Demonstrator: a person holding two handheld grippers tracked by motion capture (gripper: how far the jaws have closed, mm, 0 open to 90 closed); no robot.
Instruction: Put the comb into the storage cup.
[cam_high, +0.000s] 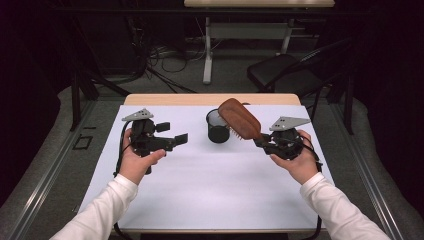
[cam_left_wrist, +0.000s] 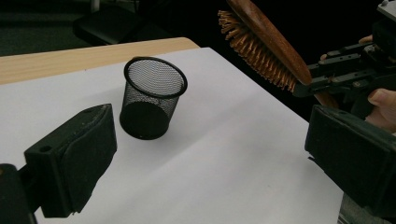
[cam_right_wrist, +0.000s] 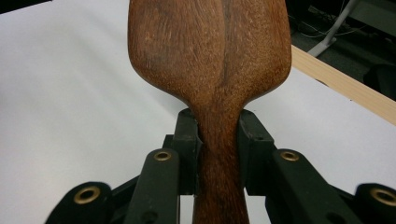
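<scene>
Wooden hairbrush (cam_high: 240, 119) is held by its handle in the right gripper (cam_high: 263, 142), jaws clamped on the neck just below the head, as seen close up in the right gripper view (cam_right_wrist: 219, 140). Brush is carried in the air, bristles facing down and toward the person, head tilted up and away, right above/beside the black mesh cup (cam_high: 218, 126), which stands upright on the white sheet (cam_high: 200, 190) near the far edge of the table. Left gripper (cam_high: 172, 135) is held wide open w/ nothing between its jaws, apart from the cup on its left; cup (cam_left_wrist: 152, 98) and brush (cam_left_wrist: 266, 46) are both seen ahead of it.

Step in hand, as judged: brush being brought to the cup, prob. to be stood in it; not yet inside.

Next move, as judged: brush needs to be turned more upright and one end lined up over the rim, then lowered in. Cup is light and could be tipped, so it may need steadying by the left gripper before release.
</scene>
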